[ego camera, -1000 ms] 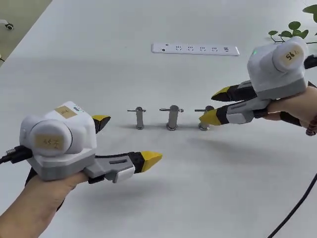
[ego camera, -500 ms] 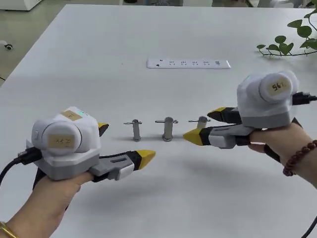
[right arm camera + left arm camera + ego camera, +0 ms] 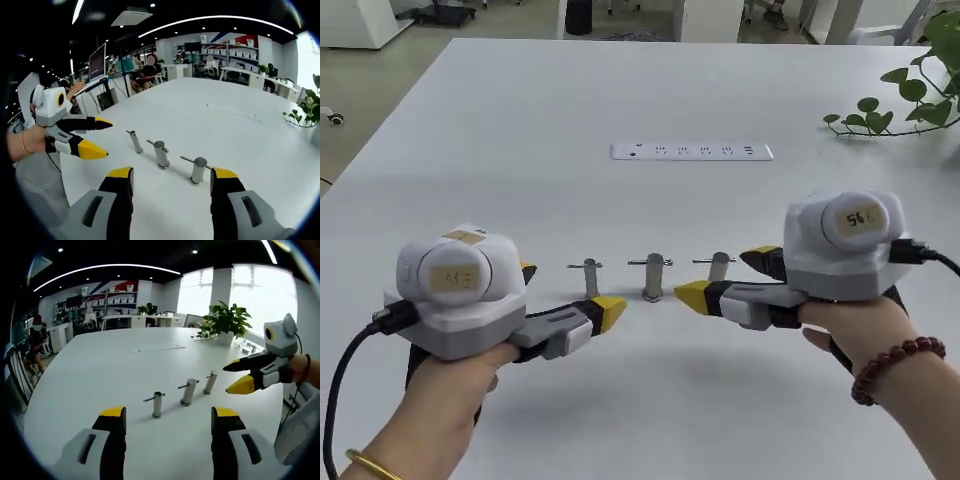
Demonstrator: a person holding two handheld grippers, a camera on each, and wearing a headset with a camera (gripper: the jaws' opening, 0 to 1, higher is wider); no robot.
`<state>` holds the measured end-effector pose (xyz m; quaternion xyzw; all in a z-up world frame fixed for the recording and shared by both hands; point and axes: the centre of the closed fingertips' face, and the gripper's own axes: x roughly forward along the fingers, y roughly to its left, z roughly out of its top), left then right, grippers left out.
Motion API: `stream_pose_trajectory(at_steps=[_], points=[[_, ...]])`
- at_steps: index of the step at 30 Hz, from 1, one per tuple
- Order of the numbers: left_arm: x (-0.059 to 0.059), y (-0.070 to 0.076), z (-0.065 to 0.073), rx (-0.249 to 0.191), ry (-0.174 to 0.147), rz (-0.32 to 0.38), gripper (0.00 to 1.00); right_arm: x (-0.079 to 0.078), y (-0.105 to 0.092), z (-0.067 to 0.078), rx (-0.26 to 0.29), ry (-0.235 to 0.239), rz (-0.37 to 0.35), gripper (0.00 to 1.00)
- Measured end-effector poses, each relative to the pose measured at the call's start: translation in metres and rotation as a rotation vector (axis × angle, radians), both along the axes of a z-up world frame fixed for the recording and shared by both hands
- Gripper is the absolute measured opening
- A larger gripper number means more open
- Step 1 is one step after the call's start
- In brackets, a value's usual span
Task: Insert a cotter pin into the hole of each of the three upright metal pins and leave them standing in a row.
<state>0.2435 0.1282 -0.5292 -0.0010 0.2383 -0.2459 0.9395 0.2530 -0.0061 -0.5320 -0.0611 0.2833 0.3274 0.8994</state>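
Observation:
Three upright metal pins stand in a row on the white table: left pin (image 3: 590, 279), middle pin (image 3: 653, 277), right pin (image 3: 719, 267). A thin cotter pin lies crosswise through the top of each. My left gripper (image 3: 568, 291) is open and holds nothing, just near and left of the left pin. My right gripper (image 3: 724, 277) is open too, its near yellow tip between the middle and right pins. In the left gripper view the row (image 3: 189, 391) stands beyond the open left gripper (image 3: 170, 415). The right gripper view shows the row (image 3: 161, 154) beyond the open right gripper (image 3: 172, 174).
A white power strip (image 3: 691, 151) lies further back on the table (image 3: 520, 150). Plant leaves (image 3: 900, 95) hang over the far right edge. A black cable (image 3: 340, 390) runs from the left gripper. Desks and people are in the room behind.
The right gripper has drawn back from the right pin, lower and toward me. The left gripper has crept nearer the left pin. The head view has tilted; the pins stand as before.

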Motion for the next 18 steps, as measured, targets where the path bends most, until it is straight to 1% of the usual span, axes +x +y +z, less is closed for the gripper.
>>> stream_pose_trajectory(at_steps=[3,5,8,13,15,17,18], points=[[-0.0024,0.0006,-0.0002,-0.001,0.008,0.009,0.68,-0.0020,-0.0032,-0.0016,-0.023,-0.016,-0.015,0.60],[-0.0040,0.0012,-0.0002,0.000,0.012,0.013,0.68,-0.0031,-0.0047,-0.0014,-0.025,-0.020,-0.023,0.61],[-0.0060,0.0010,0.0028,-0.011,0.006,0.017,0.68,-0.0054,-0.0047,0.0013,0.004,-0.025,-0.040,0.61],[-0.0062,0.0009,0.0056,-0.020,-0.002,0.023,0.69,-0.0074,-0.0072,0.0038,0.002,-0.040,-0.056,0.62],[-0.0063,0.0007,0.0062,-0.026,-0.003,0.030,0.69,-0.0068,-0.0083,0.0055,0.018,-0.045,-0.074,0.63],[-0.0079,-0.0006,0.0060,-0.020,-0.007,0.029,0.69,-0.0071,-0.0081,0.0062,0.024,-0.048,-0.081,0.63],[-0.0090,-0.0017,0.0050,-0.007,-0.008,0.023,0.69,-0.0078,-0.0076,0.0061,0.022,-0.047,-0.081,0.63]])
